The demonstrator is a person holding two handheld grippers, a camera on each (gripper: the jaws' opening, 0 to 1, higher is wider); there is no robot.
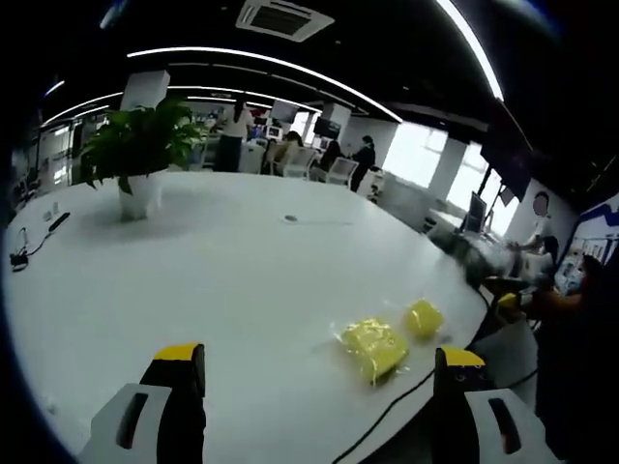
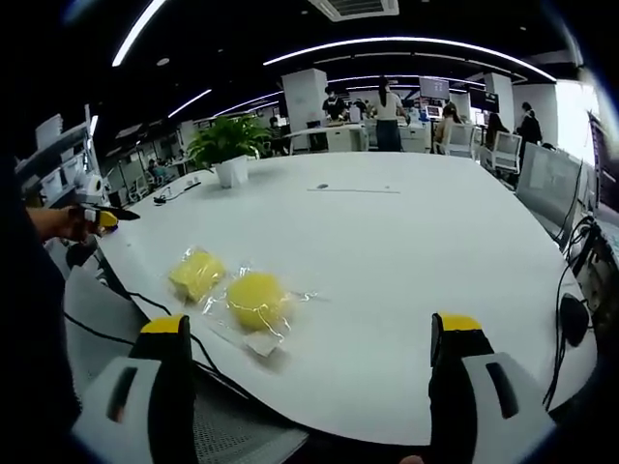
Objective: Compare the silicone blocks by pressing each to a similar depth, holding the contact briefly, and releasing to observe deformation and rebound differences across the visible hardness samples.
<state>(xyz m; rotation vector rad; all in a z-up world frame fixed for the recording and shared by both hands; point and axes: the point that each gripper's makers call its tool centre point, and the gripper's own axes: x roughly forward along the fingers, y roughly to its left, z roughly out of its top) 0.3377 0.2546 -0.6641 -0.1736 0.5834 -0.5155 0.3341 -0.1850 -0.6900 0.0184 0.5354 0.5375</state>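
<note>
Currently two yellow silicone blocks in clear plastic wrap, a squarish one and a rounder one, are seen side by side nr the edge of the large white table. Left gripper and right gripper are held above it w/ jaws spread wide, nothing gripped.

White worktop carries two bagged yellow silicone blocks ahead-left of right tool; potted plant far beyond.
</note>
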